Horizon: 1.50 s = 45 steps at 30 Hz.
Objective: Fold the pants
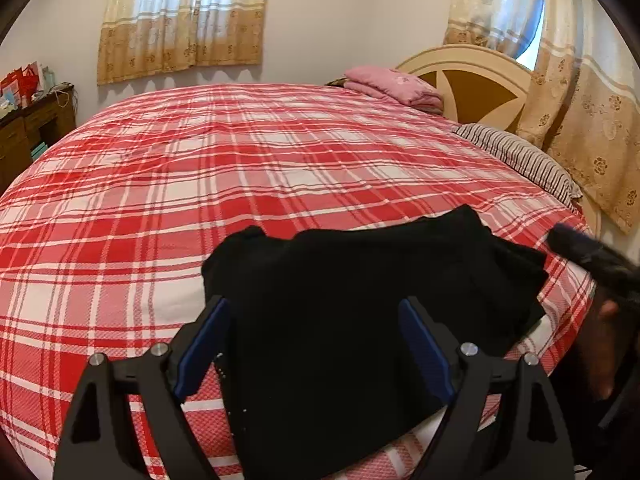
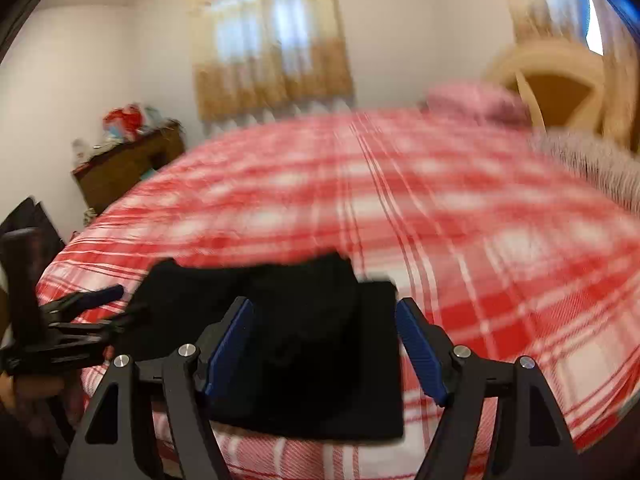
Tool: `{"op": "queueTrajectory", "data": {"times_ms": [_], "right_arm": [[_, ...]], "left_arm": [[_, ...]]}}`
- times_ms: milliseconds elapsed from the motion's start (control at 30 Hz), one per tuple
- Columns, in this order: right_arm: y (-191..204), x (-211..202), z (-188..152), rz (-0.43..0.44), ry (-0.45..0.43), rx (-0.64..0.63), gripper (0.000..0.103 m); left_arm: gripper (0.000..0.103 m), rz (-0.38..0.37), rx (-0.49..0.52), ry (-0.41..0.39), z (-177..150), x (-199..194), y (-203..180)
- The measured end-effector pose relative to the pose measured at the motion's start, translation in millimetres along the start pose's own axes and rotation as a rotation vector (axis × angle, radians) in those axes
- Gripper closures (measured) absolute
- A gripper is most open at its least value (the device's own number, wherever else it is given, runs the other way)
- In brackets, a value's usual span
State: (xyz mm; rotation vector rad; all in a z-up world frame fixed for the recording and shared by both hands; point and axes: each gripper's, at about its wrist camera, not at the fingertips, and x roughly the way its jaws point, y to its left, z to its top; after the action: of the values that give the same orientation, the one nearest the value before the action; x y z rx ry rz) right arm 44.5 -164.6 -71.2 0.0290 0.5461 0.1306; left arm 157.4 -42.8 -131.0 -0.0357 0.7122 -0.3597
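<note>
Now the black pants (image 1: 372, 300) lie folded near the bed (image 1: 200, 168) edge. Left gripper (image 1: 316, 344) and right gripper (image 2: 324, 344) hover spread, holding nothing. Risk: a low finger snags the loose top layer and undoes the fold.

The black cloth pants (image 1: 360, 300) look matt and soft, soaking up light so much you can barely see any weave. They lie on the red-and-white plaid woven bedspread (image 1: 200, 184), which has a slightly rough, textured finish. Over the pants, the left gripper (image 1: 314, 344) is matt black plastic with ribbed blue rubbery pads (image 1: 202, 350) and shiny bare-metal pivot bolts (image 1: 159, 349); the right gripper (image 2: 324, 344) looks the same (blurry, though). Beyond the pants: a folded pink cloth blanket (image 1: 394, 86), a smooth cream-painted headboard with brown panels (image 1: 472, 84), and a striped fabric pillow (image 1: 520, 156). Far left of the pants, a dark varnished wooden dresser (image 1: 28, 128). Thin patterned beige curtains (image 1: 184, 20) hang above.
</note>
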Motion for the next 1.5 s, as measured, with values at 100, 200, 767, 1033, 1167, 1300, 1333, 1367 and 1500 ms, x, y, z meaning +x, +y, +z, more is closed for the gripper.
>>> {"op": "queueTrajectory", "data": {"times_ms": [100,200,767,1033,1167,1300,1333,1367,1500], "right_arm": [[24.9,2.1,0.3,0.1,0.02,-0.141,0.031],[21.9,25.9,-7.4,0.096,0.139,-0.139,0.035],[-22.1,23.6,1.9,0.073,0.157,0.055,0.035],[-48.7,43.8,-12.9,0.005,0.268,0.117,0.082],[-48.2,40.5,-31.6,0.004,0.306,0.087,0.091],[-48.8,27.6,-32.5,0.03,0.3,0.08,0.093],[-48.9,23.2,-32.8,0.03,0.297,0.081,0.093],[-48.6,21.6,-33.9,0.03,0.296,0.083,0.093],[-48.9,32.7,-46.5,0.0,0.325,0.06,0.093]], "left_arm": [[0.015,-0.014,-0.018,0.011,-1.5,1.9,-0.2],[0.015,-0.017,-0.008,0.013,-3.0,1.0,-1.4],[0.015,-0.002,-0.072,-0.005,-4.8,-5.1,16.5],[0.015,0.006,-0.113,-0.005,-7.3,-6.0,32.0],[0.015,-0.006,-0.143,0.016,-10.4,1.2,35.3],[0.015,-0.008,-0.117,0.005,-9.6,-3.3,28.7],[0.015,-0.006,-0.111,-0.002,-8.7,-5.0,28.1],[0.015,-0.003,-0.113,-0.006,-8.0,-5.7,28.1],[0.015,-0.006,-0.127,0.01,-10.2,-0.8,30.6]]}}
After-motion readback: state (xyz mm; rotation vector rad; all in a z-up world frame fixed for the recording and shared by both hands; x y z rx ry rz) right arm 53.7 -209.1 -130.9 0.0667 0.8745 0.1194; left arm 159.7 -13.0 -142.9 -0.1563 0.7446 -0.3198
